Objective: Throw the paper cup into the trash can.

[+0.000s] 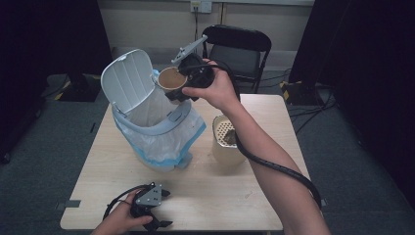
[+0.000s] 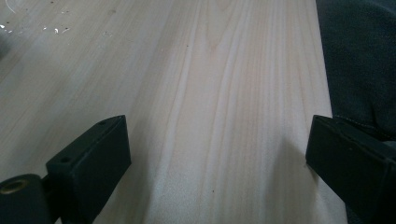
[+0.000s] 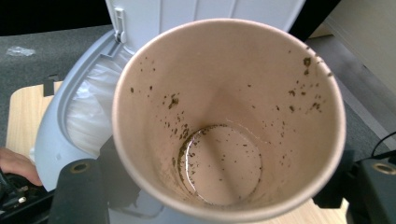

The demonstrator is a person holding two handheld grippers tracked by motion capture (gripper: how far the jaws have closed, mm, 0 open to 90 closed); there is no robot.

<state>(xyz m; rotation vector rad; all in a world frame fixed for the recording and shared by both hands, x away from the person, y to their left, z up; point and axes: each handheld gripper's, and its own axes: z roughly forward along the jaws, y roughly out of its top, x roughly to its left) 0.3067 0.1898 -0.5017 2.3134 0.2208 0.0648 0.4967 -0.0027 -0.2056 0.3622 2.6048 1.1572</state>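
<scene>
The paper cup is up in the air over the open mouth of the white bin, grasped by the fingers of the right gripper, which clench its wall from the outside. In the right gripper view the cup faces the camera mouth-on, tilted well over, with only dark specks of tea leaf stuck to its inner wall and a thin wet ring at the bottom, and the bin's liner and raised lid sit just behind it. The step in hand looks like the emptying or discarding of the cup into the bin (the contents seem already out, bar the residue). The next move calls either for a release so that the cup drops into the liner, or for a turn back upright and a carry to the tabletop, near the beige jug with the strainer. The rim needs to stay over the opening so that drips land in the bag. The left gripper rests at the near edge of the tabletop, fingers spread wide with nothing between them.
</scene>
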